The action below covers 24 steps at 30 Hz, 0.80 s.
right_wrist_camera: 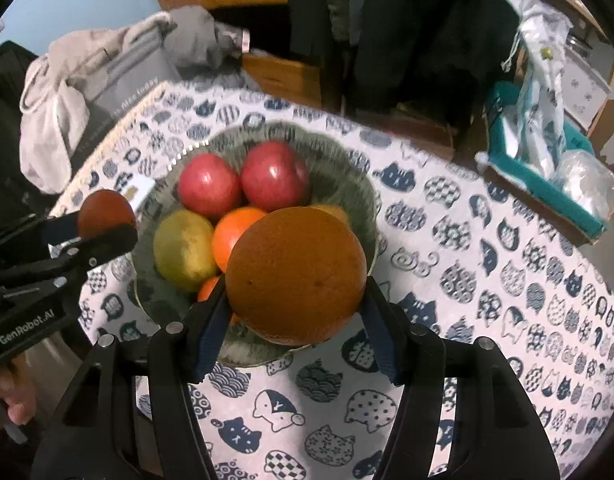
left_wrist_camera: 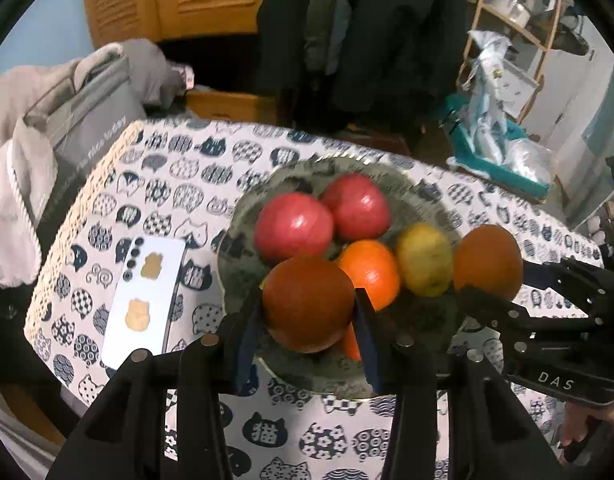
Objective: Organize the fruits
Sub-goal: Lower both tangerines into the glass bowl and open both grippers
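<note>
Left gripper clamps orange above bowl.

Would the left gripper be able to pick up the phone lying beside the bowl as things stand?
Probably not yet: the left gripper is already shut on an orange, so nothing else fits between its fingers, though the phone itself lies uncovered.

A table in a cat-print cloth bore a green glass bowl of fruit; a white phone lay beside it.
</note>
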Each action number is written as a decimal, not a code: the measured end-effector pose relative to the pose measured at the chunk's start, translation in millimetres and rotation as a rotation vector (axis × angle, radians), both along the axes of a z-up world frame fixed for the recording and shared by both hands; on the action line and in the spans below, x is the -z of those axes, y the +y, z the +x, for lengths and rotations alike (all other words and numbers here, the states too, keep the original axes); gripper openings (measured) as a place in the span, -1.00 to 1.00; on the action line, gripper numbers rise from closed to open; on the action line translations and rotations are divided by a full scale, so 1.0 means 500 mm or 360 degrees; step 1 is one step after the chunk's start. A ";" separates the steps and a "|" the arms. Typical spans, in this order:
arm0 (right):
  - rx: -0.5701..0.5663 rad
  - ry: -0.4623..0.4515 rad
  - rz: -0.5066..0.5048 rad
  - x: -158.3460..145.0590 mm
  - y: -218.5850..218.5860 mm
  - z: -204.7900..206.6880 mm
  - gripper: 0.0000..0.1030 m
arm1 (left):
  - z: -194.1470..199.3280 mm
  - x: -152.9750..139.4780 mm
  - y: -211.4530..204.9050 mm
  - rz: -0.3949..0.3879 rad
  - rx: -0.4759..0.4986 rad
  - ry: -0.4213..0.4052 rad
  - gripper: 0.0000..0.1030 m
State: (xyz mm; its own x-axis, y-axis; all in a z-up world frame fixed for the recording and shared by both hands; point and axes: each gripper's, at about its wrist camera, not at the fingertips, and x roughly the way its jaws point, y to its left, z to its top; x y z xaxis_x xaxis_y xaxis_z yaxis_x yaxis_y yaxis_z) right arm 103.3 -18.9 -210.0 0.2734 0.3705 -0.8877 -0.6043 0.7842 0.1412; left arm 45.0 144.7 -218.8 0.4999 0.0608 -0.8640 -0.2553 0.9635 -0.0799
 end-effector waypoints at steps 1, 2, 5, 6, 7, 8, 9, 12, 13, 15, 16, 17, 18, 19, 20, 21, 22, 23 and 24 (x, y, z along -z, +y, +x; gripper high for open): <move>-0.0006 0.0018 -0.0016 0.011 0.004 -0.002 0.21 | 0.000 0.007 0.006 -0.0016 -0.0009 0.0013 -0.13; -0.0009 0.0026 -0.0024 0.017 0.008 -0.002 0.21 | -0.001 0.016 0.012 -0.0032 -0.0020 0.0025 -0.13; -0.0030 0.0055 -0.0048 0.036 0.019 -0.008 0.21 | -0.002 0.031 0.021 -0.0035 -0.0040 0.0058 -0.13; -0.0042 0.0063 -0.0047 0.039 0.024 -0.011 0.21 | -0.004 0.035 0.022 -0.0038 -0.0042 0.0065 -0.13; -0.0053 0.0069 -0.0046 0.042 0.028 -0.012 0.21 | -0.005 0.039 0.023 -0.0047 -0.0039 0.0070 -0.13; -0.0063 0.0075 -0.0048 0.044 0.032 -0.013 0.21 | -0.005 0.041 0.023 -0.0056 -0.0033 0.0076 -0.13; -0.0073 0.0086 -0.0056 0.047 0.037 -0.014 0.21 | -0.005 0.044 0.022 -0.0065 -0.0022 0.0081 -0.13; -0.0083 0.0087 -0.0072 0.051 0.044 -0.017 0.24 | -0.004 0.054 0.019 -0.0079 -0.0003 0.0102 -0.12; -0.0084 0.0094 -0.0073 0.052 0.045 -0.016 0.25 | -0.004 0.056 0.019 -0.0087 -0.0001 0.0109 -0.12; -0.0085 0.0122 -0.0070 0.052 0.044 -0.011 0.26 | -0.004 0.060 0.019 -0.0112 0.0007 0.0122 -0.12; -0.0084 0.0125 -0.0066 0.052 0.043 -0.010 0.26 | -0.003 0.061 0.018 -0.0116 0.0011 0.0125 -0.12; -0.0088 0.0127 -0.0067 0.052 0.042 -0.010 0.26 | -0.003 0.062 0.016 -0.0119 0.0015 0.0132 -0.12; -0.0092 0.0130 -0.0072 0.053 0.043 -0.011 0.27 | -0.002 0.064 0.015 -0.0121 0.0019 0.0142 -0.12; -0.0094 0.0133 -0.0075 0.054 0.044 -0.011 0.27 | -0.002 0.066 0.014 -0.0124 0.0022 0.0149 -0.12; -0.0099 0.0140 -0.0076 0.055 0.044 -0.012 0.27 | 0.000 0.067 0.012 -0.0127 0.0024 0.0157 -0.12; -0.0102 0.0143 -0.0077 0.055 0.045 -0.013 0.27 | 0.000 0.069 0.012 -0.0129 0.0027 0.0166 -0.11; -0.0107 0.0144 -0.0081 0.055 0.046 -0.014 0.27 | 0.001 0.071 0.011 -0.0130 0.0028 0.0176 -0.09; -0.0110 0.0143 -0.0085 0.055 0.047 -0.015 0.27 | 0.000 0.071 0.011 -0.0132 0.0031 0.0174 -0.02; -0.0112 0.0141 -0.0086 0.055 0.048 -0.016 0.27 | -0.001 0.068 0.011 -0.0135 0.0030 0.0168 0.10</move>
State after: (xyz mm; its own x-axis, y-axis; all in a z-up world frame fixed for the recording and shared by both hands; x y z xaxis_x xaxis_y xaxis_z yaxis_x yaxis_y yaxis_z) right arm 95.2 5.0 -237.4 0.1679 0.3369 -0.9264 -0.6449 0.7483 0.1553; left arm 44.7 150.1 -252.9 0.4065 -0.0230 -0.9134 -0.2486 0.9592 -0.1349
